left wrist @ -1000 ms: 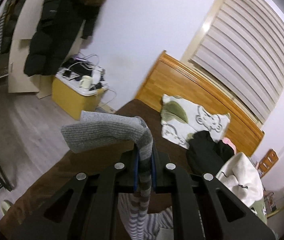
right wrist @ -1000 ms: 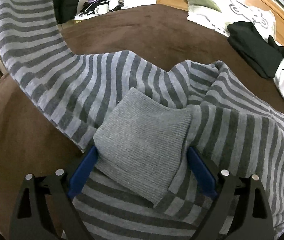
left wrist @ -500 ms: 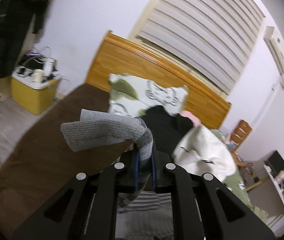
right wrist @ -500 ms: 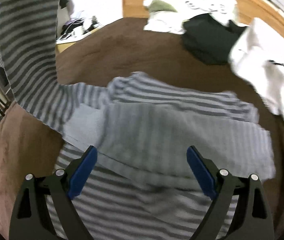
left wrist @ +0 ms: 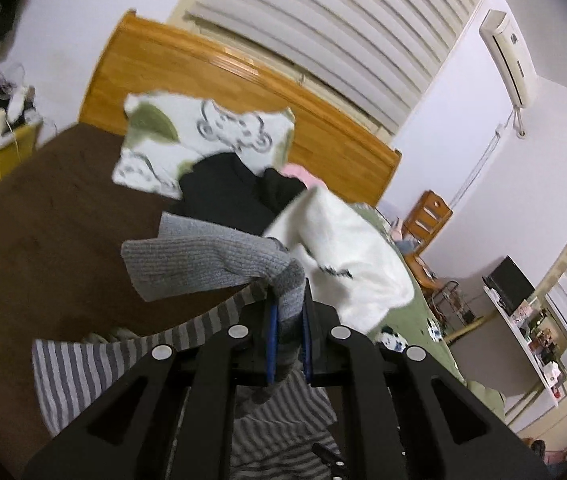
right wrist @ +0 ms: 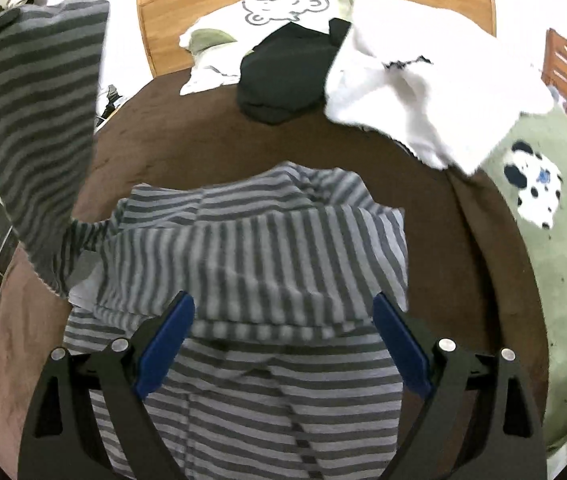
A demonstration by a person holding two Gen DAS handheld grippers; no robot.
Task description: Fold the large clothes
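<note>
The left gripper (left wrist: 287, 320) has its jaws clamped on the grey ribbed cuff (left wrist: 207, 264) of the striped sweater (right wrist: 267, 248), holding the sleeve (right wrist: 35, 120) up off the bed (right wrist: 211, 136). The sweater's body lies bunched on the brown cover, directly below and between the wide-spread jaws of the right gripper (right wrist: 283, 336), which grip nothing. A black garment (right wrist: 283, 72) and a white one (right wrist: 423, 80) lie beyond, near the headboard (left wrist: 243, 76).

No legible text, label, brand, number or sign anywhere in either view.
</note>
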